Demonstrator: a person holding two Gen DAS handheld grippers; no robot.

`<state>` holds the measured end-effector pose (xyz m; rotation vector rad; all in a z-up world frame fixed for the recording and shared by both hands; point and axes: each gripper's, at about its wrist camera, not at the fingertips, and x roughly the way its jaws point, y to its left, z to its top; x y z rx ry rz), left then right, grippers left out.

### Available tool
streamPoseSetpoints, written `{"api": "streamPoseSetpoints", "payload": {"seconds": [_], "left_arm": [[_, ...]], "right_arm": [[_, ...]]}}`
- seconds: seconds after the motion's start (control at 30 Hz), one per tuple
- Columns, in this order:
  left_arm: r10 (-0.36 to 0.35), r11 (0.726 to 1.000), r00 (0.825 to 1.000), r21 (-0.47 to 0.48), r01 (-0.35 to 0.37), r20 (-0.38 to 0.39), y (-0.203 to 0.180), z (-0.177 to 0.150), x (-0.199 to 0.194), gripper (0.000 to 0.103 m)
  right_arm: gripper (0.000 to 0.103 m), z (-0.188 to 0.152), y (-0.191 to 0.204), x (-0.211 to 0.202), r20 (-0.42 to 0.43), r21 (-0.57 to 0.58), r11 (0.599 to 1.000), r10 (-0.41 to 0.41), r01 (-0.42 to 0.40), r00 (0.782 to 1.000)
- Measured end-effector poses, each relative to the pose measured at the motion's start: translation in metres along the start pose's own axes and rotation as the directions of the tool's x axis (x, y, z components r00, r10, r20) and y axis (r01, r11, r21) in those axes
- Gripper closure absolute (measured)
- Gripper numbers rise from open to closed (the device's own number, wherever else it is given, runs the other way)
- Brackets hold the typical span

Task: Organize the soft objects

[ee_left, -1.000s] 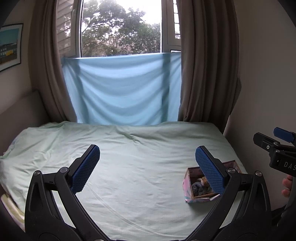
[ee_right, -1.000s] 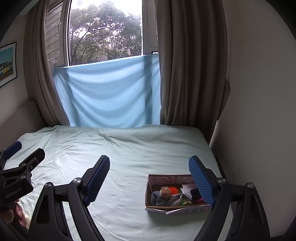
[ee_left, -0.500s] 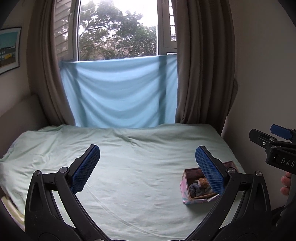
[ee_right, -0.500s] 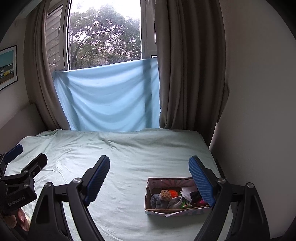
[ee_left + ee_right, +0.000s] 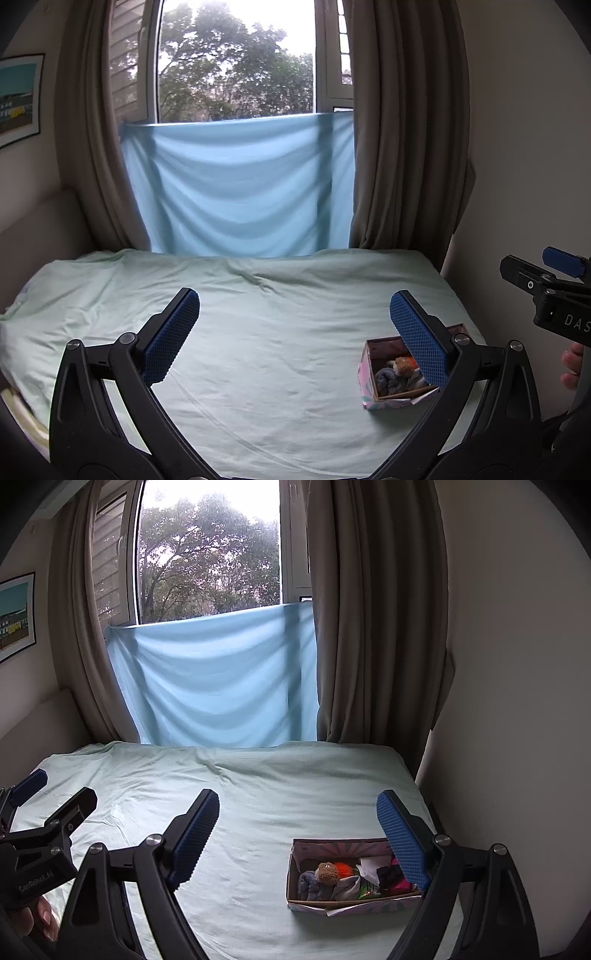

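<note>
both grippers gape empty — left gripper [image 5: 295,332], right gripper [image 5: 297,834] — box [image 5: 295,877] ahead near right finger.

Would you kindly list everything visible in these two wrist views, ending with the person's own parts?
Cardboard box: one, pastel patterned outside, brown inside, on the bed near its right edge.
Soft items: several, grey-blue, tan, orange, white, black, pink and green, piled inside the box.
Bed sheet: one, pale green, wrinkled, covering the bed.
Blue cloth: one, light blue, hung across the lower window.
Curtains: two, grey-brown, either side of the window.
Framed picture: one, teal, on the left wall.
Left tongs: blue pads, open, above the sheet.
Right tongs: blue pads, open, above the box.
Fingers: bare, at the right edge of the left view.
</note>
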<state>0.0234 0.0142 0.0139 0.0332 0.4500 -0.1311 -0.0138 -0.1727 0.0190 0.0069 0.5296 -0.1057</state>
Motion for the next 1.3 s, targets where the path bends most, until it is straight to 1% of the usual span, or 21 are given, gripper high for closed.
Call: {"api": "streamPoseSetpoints", "payload": {"seconds": [0.77, 0.87, 0.97, 1.13, 1.17, 1.3], "left_arm": [[-0.009, 1.0, 1.0, 0.005, 0.009, -0.015, 0.0, 0.0, 0.009, 0.0], [0.007, 1.0, 1.0, 0.015, -0.006, -0.008, 0.0, 0.0, 0.009, 0.0], [0.015, 1.0, 1.0, 0.018, -0.015, 0.017, 0.0, 0.0, 0.007, 0.0], [0.07, 0.997, 0.996, 0.008, -0.07, 0.046, 0.0, 0.001, 0.005, 0.0], [0.073, 0.997, 0.996, 0.005, -0.073, 0.048, 0.001, 0.002, 0.006, 0.0], [0.048, 0.999, 0.998, -0.027, -0.047, 0.045, 0.008, 0.001, 0.012, 0.0]], "right_arm": [[0.018, 0.004, -0.002, 0.006, -0.008, 0.001, 1.0, -0.002, 0.002, 1.0], [0.018, 0.006, 0.0, 0.007, -0.01, 0.0, 1.0, -0.004, 0.004, 1.0], [0.018, 0.006, 0.001, 0.007, -0.01, 0.001, 1.0, -0.006, 0.006, 1.0], [0.018, 0.006, 0.002, 0.009, -0.016, -0.003, 1.0, -0.013, 0.013, 1.0], [0.018, 0.006, 0.002, 0.01, -0.017, -0.002, 1.0, -0.013, 0.013, 1.0], [0.018, 0.005, 0.002, 0.014, -0.026, 0.002, 1.0, -0.018, 0.018, 0.999]]}}
